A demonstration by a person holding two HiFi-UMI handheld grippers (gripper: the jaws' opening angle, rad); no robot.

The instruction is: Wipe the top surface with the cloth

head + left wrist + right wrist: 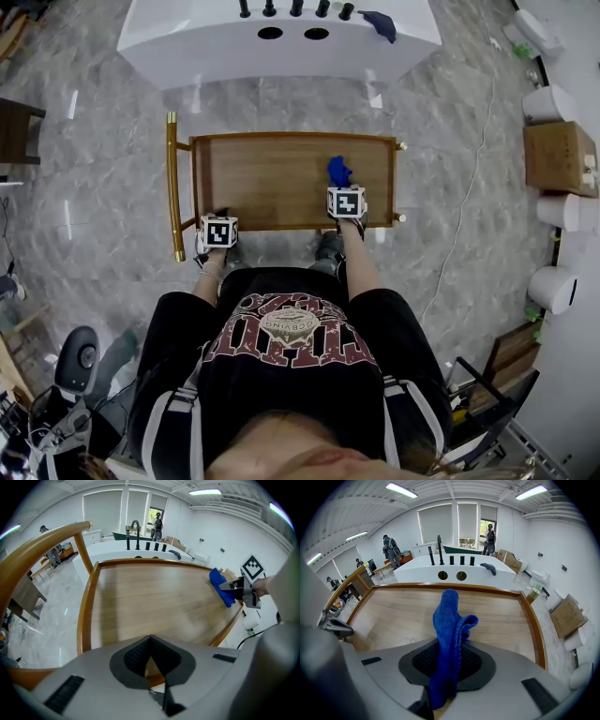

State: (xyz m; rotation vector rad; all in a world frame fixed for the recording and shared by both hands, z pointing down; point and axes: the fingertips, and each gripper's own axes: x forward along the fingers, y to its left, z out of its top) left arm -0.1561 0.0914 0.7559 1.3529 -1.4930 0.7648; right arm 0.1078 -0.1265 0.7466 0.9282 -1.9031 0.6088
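Right tool (449,654) clamped on blue cloth (446,616), a fluffy terry fold jutting out over right side of table (267,183). Left tool (150,641) at near-left corner, jaws pressed together, nothing held. Best approach, likely: lay cloth flat on smooth wood-grain top, then sweep overlapping passes up to raised glossy rim (86,616) (corners may trap dust).

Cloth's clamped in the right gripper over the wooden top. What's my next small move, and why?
Probably tip the right gripper down until the blue cloth lies flat on the wooden top. The cloth stands bunched beyond the jaws, and whether it presses the wood is unclear.
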